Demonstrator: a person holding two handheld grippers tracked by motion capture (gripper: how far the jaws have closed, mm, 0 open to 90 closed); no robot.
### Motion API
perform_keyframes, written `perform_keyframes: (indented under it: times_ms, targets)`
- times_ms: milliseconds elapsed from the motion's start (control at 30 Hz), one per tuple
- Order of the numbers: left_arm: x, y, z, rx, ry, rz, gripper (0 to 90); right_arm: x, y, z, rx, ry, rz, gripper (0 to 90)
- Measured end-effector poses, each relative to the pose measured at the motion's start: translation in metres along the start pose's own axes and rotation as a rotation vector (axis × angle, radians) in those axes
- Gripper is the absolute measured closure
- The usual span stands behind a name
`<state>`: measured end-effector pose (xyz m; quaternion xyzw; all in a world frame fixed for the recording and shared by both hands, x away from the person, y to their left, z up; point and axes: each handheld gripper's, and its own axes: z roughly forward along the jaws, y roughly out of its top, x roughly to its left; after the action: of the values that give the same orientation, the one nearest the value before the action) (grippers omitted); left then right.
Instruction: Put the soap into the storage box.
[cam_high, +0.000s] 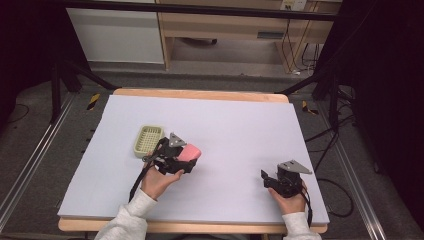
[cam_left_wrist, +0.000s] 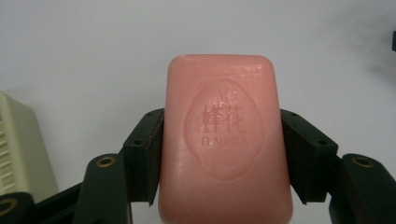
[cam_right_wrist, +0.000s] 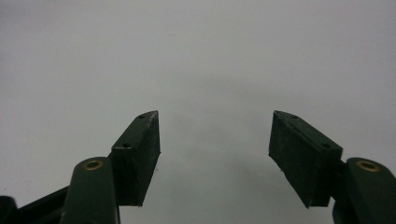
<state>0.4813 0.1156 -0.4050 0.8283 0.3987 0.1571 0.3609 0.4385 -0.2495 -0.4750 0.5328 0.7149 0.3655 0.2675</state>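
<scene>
Nearest the person, the right gripper (cam_high: 270, 179) rests low on the worktop (cam_high: 240, 125), its jaws spread wide with nothing between them. Farther in and to the left, the left gripper (cam_high: 189, 161) has its jaws clamped on the long sides of a pink soap bar (cam_left_wrist: 226, 140); the bar's lower end is cut off in the left gripper view. Just beyond it sits a pale green basket (cam_high: 148, 140), its contents hard to make out.
</scene>
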Motion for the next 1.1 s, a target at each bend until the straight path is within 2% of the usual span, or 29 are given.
perform_keyframes:
  times_ms: [333, 967, 1100]
  targets:
    - [0.030, -0.007, -0.017, -0.033, 0.048, -0.062, 37.2, 0.001, -0.001, 0.001, 0.000, -0.006, -0.015, 33.5]
    - [0.080, -0.011, -0.037, -0.080, 0.122, -0.164, 37.2, 0.003, -0.001, 0.002, 0.003, -0.001, -0.019, 32.2]
    - [0.092, -0.012, -0.037, -0.085, 0.141, -0.195, 37.3, 0.003, 0.000, 0.002, -0.003, 0.002, -0.015, 31.4]
